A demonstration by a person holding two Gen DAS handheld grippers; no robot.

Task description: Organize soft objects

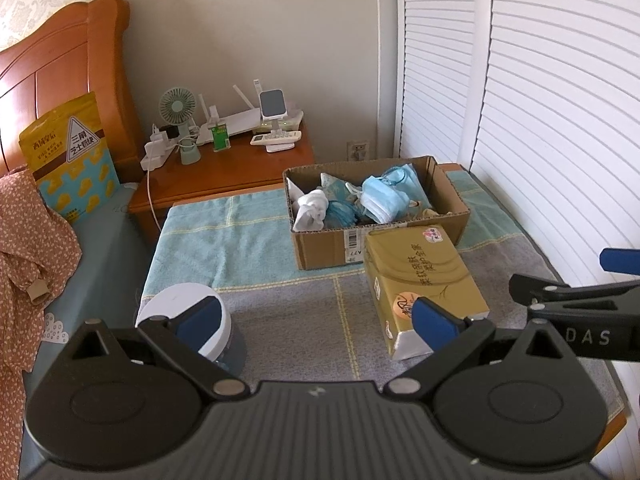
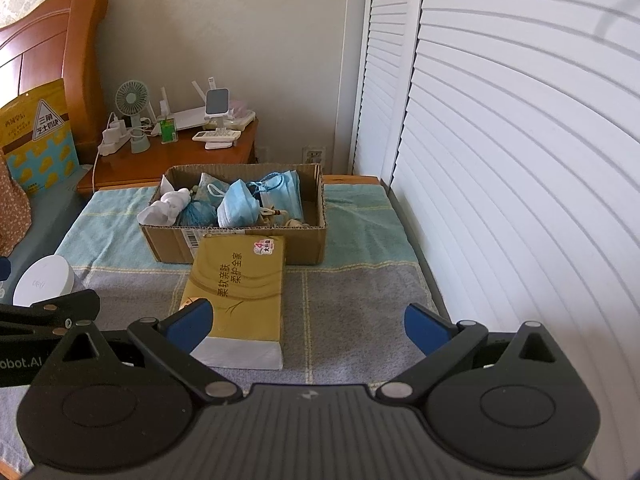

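Left gripper [image 1: 316, 318] and right gripper [image 2: 308, 322] both spread apart, empty. Cardboard box [image 2: 240, 240] on the towel-covered surface [image 2: 352, 304] holds face masks [image 2: 240, 204] and a white cloth, possibly socks [image 2: 164, 208]; lower contents hidden. Gold tissue pack [image 2: 236, 296] touches the box front; Chinese print partly readable, "4" sticker.

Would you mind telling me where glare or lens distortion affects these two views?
Left wrist view: the louvred doors bow into curves from the fisheye and look bright; dark corners vignette. Right wrist view: the same doors wash out towards white at far right, while the cardboard box stays evenly lit and sharp.
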